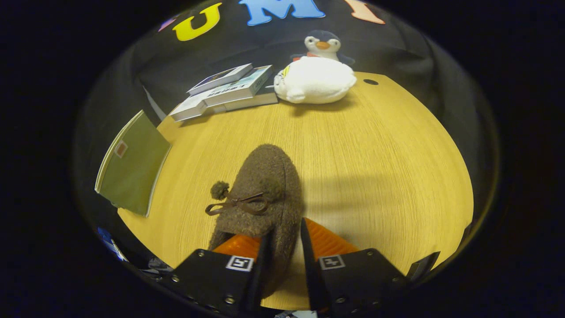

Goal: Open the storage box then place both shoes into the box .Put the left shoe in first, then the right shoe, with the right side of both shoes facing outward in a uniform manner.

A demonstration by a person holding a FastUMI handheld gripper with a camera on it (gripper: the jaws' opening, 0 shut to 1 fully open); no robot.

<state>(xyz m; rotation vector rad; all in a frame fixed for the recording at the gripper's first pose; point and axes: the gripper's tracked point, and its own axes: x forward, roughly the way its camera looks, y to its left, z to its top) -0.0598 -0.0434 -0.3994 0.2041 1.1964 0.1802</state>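
A brown fuzzy shoe [265, 185] with a small bow and pompoms points away from me over the wooden table [375, 168]. My gripper [284, 232] is shut on the shoe's right side wall: one finger sits inside the shoe opening, the other outside. The shoe's heel end is hidden behind the fingers. Whether the shoe rests on the table or hangs just above it cannot be told.
A green booklet [132, 165] overhangs the table's left edge. A stack of books [229, 90] lies at the far end, with a white plush toy [314, 80] and a penguin plush [323, 45] beside it. A small round hole [370, 81] marks the tabletop at far right.
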